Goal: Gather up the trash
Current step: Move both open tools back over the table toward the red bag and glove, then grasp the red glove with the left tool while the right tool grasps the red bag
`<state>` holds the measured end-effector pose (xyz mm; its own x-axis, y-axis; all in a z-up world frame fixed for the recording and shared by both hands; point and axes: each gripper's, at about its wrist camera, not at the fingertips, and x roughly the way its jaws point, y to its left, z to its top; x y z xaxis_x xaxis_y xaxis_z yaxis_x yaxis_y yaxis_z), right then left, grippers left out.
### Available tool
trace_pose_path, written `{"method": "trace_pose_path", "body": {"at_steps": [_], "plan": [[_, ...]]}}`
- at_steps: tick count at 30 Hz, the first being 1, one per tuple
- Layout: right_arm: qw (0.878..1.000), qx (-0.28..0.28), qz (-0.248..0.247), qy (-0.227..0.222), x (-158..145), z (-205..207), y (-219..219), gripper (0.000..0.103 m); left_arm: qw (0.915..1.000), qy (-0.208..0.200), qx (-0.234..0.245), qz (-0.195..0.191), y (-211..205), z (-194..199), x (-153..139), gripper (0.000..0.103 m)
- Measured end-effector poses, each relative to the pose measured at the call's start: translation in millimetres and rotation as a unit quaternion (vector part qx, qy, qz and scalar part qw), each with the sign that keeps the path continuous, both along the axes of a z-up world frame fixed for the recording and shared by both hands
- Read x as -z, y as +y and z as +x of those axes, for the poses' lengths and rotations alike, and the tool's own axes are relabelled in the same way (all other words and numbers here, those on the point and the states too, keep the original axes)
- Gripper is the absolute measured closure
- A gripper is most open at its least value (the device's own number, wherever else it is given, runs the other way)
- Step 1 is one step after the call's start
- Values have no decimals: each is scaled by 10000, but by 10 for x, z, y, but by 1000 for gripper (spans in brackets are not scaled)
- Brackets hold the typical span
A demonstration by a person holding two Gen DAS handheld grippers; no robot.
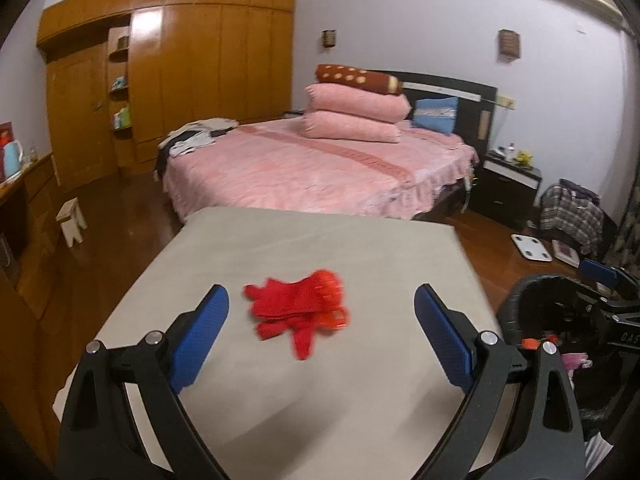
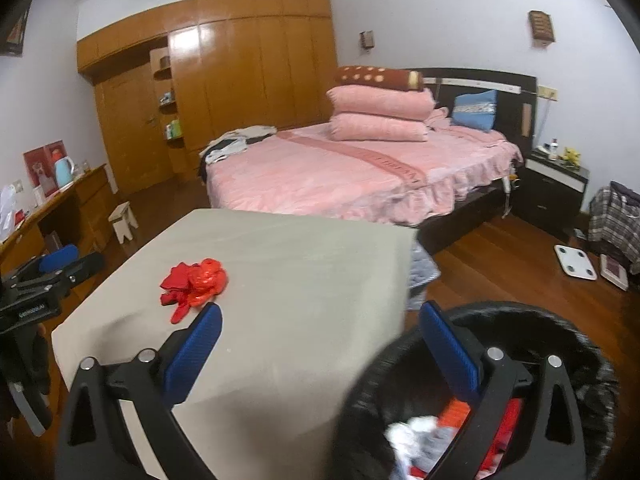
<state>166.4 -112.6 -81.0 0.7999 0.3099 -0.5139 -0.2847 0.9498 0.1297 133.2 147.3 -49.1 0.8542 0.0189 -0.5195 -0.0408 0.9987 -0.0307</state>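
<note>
Left gripper [image 1: 322, 334] hung over red scraps [image 1: 298, 310] on the table [image 1: 360, 236], fingers apart (empty); right gripper [image 2: 320, 354], likewise spread, above the bin [image 2: 560, 320].

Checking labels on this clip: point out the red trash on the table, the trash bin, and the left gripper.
red trash [image 1: 298, 310], left wrist view, middle of the crumpled red pile.
trash bin [image 2: 576, 332], right wrist view, black bag over its far rim.
left gripper [image 1: 322, 334], left wrist view, midway between its open blue fingertips.
</note>
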Motion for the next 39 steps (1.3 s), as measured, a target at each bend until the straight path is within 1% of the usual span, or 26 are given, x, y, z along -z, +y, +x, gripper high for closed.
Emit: {"method": "trace_pose_path", "body": {"at_steps": [5,11,15,18,21,26,29,32,35,39], "plan": [[9995,-280,-40,111,153,303,526,6,9995,126,-275,-21,377,137,164,12],[9980,-522,-67,337,346,671,1098,6,9982,317,-495,-103,793,338,363,12],[9968,-628,-183,467,510,881,1404,6,9973,396,-589,-166,1005,410,481,12],[9957,-643,-276,601,650,1028,1533,8,9968,445,-633,-182,1114,448,554,12],[9953,-569,-246,747,754,1121,1556,11,9964,495,-661,-211,1186,500,600,12],[9962,-383,-260,740,811,1152,1470,12,9963,573,-565,-293,1193,612,684,12],[9959,-206,-408,776,854,1186,1356,12,9966,648,-369,-339,1076,739,752,12],[9953,-105,-409,866,901,1234,1254,12,9966,712,-181,-368,924,852,829,12],[9952,-91,-424,875,914,1254,1190,12,9960,814,-50,-366,773,966,920,12],[9953,-118,-427,865,926,1270,1166,12,9933,1074,67,-409,660,1124,1078,12]]}}
